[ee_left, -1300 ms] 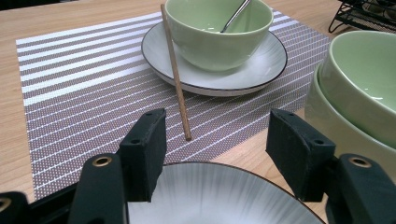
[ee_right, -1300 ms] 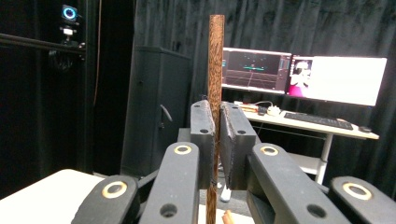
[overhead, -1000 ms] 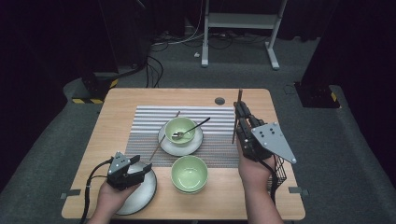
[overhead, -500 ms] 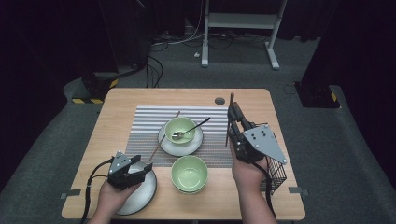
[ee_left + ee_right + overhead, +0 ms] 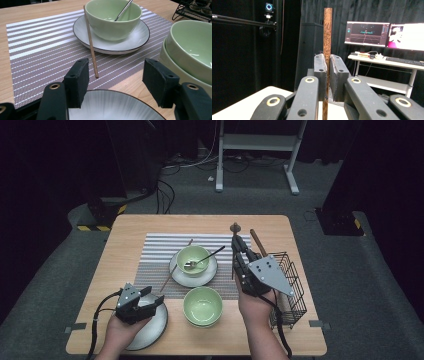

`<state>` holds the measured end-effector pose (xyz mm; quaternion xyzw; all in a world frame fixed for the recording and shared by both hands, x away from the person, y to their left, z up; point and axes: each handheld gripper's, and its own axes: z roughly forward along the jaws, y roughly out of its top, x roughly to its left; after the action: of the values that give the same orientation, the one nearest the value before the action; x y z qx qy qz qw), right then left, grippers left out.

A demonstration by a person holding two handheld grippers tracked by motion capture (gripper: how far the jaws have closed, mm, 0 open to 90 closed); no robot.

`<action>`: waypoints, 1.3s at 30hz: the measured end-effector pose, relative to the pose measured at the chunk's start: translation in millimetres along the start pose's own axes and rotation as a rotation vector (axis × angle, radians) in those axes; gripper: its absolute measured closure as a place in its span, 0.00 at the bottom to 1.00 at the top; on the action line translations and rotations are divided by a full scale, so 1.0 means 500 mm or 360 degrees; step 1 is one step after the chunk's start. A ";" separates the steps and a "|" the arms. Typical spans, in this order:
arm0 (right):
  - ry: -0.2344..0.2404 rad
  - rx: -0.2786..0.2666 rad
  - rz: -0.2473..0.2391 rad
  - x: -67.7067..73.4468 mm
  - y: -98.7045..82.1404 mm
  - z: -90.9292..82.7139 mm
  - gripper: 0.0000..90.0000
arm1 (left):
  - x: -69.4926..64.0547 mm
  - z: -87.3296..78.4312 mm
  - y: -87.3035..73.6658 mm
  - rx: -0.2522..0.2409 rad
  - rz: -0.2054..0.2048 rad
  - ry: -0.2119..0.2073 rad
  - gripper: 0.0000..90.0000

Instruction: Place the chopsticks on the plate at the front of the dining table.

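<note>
My right gripper [image 5: 239,242] [image 5: 328,65] is shut on a dark wooden chopstick [image 5: 327,37], which stands upright between its pads, right of the mat and beside the wire basket [image 5: 290,285]. A second chopstick [image 5: 170,272] [image 5: 90,42] lies on the striped placemat [image 5: 155,250], leaning on the white plate [image 5: 200,277] that carries a green bowl [image 5: 192,259] with a metal spoon [image 5: 207,256]. My left gripper [image 5: 152,296] [image 5: 116,75] hangs open just above another white plate [image 5: 152,330] [image 5: 112,105] at the front left, with nothing between its jaws.
Stacked green bowls [image 5: 202,305] [image 5: 190,50] sit at the front centre, close to the left gripper's right jaw. The black wire basket stands at the table's right edge with a brown stick [image 5: 257,242] by it. A round hole [image 5: 235,226] marks the far tabletop.
My right gripper has carried the upright chopstick leftward and slightly down, away from the basket and toward the mat. The left gripper has stayed still over the plate.
</note>
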<state>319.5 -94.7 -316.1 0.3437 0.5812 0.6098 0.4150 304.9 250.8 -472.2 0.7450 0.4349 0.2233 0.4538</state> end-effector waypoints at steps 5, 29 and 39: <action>0.0033 0.0004 0.0005 0.014 -0.005 0.005 0.94 | -0.002 0.001 0.000 0.0002 0.0003 -0.0009 0.43; 0.0143 0.0012 0.0014 0.067 -0.017 0.027 0.94 | -0.013 -0.005 0.005 -0.0046 0.0007 -0.0045 0.41; 0.0204 0.0012 0.0011 0.095 -0.020 0.039 0.94 | -0.021 -0.007 0.010 -0.0068 0.0020 -0.0064 0.41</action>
<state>318.0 -43.5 -327.3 0.3077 0.6077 0.6297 0.3735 299.2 242.4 -465.6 0.7422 0.4160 0.2205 0.4769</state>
